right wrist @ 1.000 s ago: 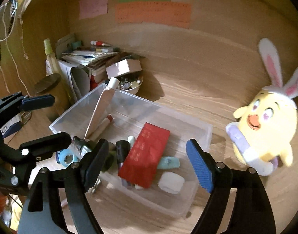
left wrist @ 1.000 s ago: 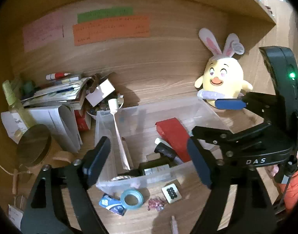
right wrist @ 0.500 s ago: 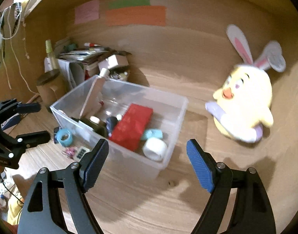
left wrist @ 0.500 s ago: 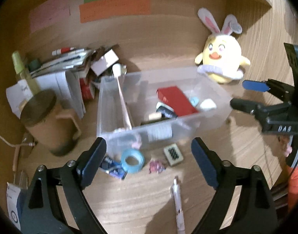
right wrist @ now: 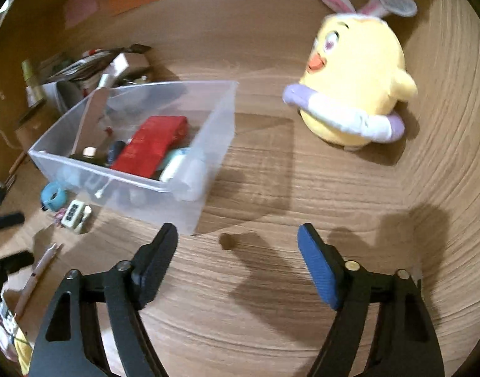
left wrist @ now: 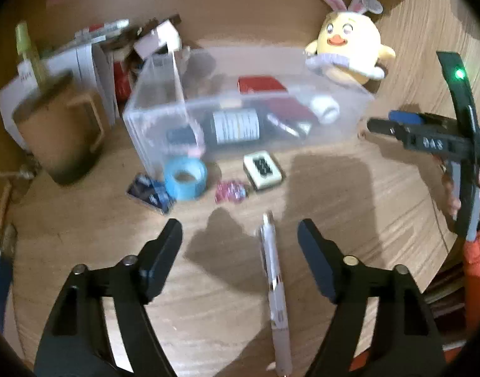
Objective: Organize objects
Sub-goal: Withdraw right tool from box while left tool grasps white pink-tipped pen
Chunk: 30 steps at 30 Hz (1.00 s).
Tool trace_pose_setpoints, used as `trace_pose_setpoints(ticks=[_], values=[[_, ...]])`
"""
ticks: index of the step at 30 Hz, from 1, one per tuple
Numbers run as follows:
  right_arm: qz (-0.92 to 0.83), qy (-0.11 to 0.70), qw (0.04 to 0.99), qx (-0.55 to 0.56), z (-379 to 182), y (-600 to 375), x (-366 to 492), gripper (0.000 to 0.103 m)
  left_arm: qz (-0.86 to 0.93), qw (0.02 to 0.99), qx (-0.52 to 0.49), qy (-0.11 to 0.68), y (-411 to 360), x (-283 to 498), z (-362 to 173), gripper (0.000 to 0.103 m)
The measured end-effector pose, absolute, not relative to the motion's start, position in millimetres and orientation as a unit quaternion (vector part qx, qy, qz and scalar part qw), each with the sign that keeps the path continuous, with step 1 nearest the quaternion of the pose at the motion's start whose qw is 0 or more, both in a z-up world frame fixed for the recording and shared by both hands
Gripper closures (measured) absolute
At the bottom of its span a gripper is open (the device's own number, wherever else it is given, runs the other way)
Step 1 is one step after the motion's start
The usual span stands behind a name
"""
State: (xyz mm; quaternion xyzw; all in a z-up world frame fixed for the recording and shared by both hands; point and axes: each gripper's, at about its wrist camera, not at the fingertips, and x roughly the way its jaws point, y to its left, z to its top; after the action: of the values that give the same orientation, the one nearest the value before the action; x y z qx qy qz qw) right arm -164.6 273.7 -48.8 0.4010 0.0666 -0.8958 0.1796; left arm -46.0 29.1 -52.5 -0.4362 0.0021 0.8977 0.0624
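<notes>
Pulled back and away from the bin compared with the earlier frames, both grippers: bin shrunk toward the back of each view, more bare desk [left wrist: 350, 207] showing in front, pen newly lying between the left fingers.

Largest first: clear plastic bin [left wrist: 164, 119] standing on the desk, already loaded with a red box [right wrist: 149, 147], a labelled dark bottle, a white roll and other small bits. Stiff but light; best taken by a rim wall if shifted at all. Yellow bunny plush [right wrist: 356, 94] upright beside it, well apart from the right gripper; soft, squashy, easy to pinch anywhere on the body.

Left gripper [left wrist: 240, 242] spread wide, holding nothing, hanging above the desk. Right gripper [right wrist: 238, 245] likewise wide apart and empty, over bare wood.

Loose items just in front of the bin: blue tape roll [left wrist: 185, 176], light and rigid, graspable across its ring; white domino-like tile [left wrist: 263, 169], hard and small, to be nipped across its short sides; pink clips, tiny and fiddly. Nearest: white pen [left wrist: 273, 279], lengthwise between the left fingers, thin, smooth, prone to rolling; probably the next pick, gripped mid-barrel across its width.
</notes>
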Motion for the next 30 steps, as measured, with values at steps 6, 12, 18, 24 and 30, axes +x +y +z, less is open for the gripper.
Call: trace_pose_setpoints(ticks=[6, 12, 18, 24, 30], values=[[-0.88, 0.07, 0.193, 0.428, -66.4, 265.4, -171.6, 0.048, 0.888, 0.073, -0.455, -0.016, 31.1, -35.1, -67.0, 0.037], [-0.876, 0.089, 0.201, 0.429, -72.1, 253.3, -170.5, 0.08, 0.891, 0.078, -0.447, -0.008, 34.8, -28.7, -70.9, 0.07], [-0.882, 0.086, 0.204, 0.417, -67.2, 253.1, -163.4, 0.091, 0.892, 0.089, -0.443, -0.011, 35.1, -29.5, -71.7, 0.09], [-0.886, 0.072, 0.211, 0.406, -57.7, 252.4, -152.4, 0.091, 0.896, 0.09, -0.435, -0.022, 31.0, -37.5, -65.4, 0.09], [-0.897, 0.065, 0.224, 0.376, -36.4, 251.2, -132.6, 0.091, 0.909, 0.084, -0.407, -0.025, 28.5, -41.7, -44.3, 0.09]])
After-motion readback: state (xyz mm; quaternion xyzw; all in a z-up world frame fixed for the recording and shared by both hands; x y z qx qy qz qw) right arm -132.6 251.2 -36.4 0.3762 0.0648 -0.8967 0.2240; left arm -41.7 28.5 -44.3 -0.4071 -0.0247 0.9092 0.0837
